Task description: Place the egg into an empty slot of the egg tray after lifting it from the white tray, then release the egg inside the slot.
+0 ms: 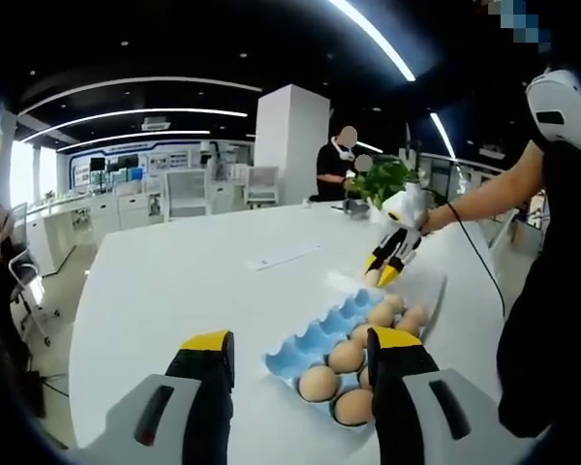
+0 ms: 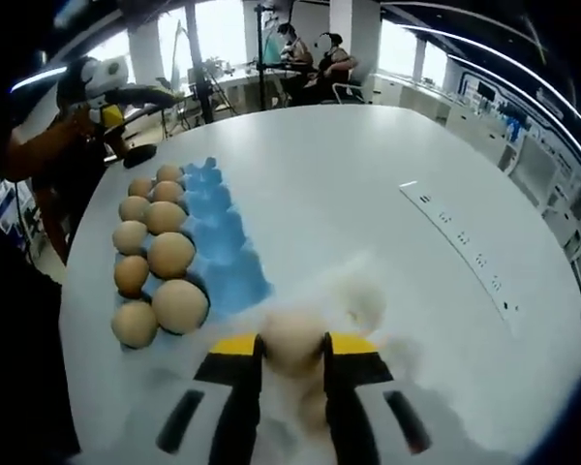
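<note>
The blue egg tray [image 1: 315, 337] lies on the white table [image 1: 174, 291], with several eggs [image 1: 346, 356] in its right rows and bare slots along its left side. My left gripper [image 1: 300, 363] is open just short of the tray, nothing between its jaws. Beyond the tray's far end, my right gripper [image 1: 385, 269] hangs over the white tray [image 1: 431, 283]. In the right gripper view, my right gripper [image 2: 292, 347] is shut on a pale egg [image 2: 292, 334] above the blurred white tray [image 2: 373, 295]. The blue egg tray [image 2: 223, 242] lies ahead to the left, with eggs [image 2: 169, 254] in its left rows.
A flush socket strip [image 2: 457, 242] is set into the table on the right, seen also as the socket strip [image 1: 283, 256]. A potted plant [image 1: 382, 179] and seated people [image 1: 334, 160] are at the far end. A person's arm [image 1: 484, 199] reaches in from the right.
</note>
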Motion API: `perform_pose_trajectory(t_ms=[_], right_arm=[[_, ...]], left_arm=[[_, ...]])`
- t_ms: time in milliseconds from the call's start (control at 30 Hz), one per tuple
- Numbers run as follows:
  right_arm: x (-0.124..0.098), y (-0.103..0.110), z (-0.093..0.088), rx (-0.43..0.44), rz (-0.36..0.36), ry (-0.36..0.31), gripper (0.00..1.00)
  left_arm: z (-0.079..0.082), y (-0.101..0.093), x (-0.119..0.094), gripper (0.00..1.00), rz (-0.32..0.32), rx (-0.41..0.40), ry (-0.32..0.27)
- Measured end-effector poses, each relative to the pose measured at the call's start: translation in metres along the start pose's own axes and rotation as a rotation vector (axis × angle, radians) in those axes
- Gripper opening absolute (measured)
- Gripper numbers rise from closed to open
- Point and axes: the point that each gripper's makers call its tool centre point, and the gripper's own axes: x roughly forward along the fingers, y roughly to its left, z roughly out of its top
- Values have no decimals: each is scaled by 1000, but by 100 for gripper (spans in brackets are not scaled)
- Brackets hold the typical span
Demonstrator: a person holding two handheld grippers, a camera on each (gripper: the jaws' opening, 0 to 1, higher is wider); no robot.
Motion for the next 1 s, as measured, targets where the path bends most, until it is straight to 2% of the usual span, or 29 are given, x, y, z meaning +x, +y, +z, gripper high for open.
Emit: perform_pose_trajectory(t_ms=[167, 233, 367, 1000], right_arm=[[-7, 1, 4, -5, -40, -49, 24], [-16, 0, 11, 22, -42, -93, 24], [-27, 0, 17, 3, -55, -114, 24], [-29, 14, 30, -45, -27, -125, 24]], left_arm=[[1, 1, -2, 56, 6, 1, -2], [1, 2, -3, 56, 8, 1, 0], [1, 3, -5, 56, 12, 2, -1], [0, 1, -3, 56, 7, 3, 3]])
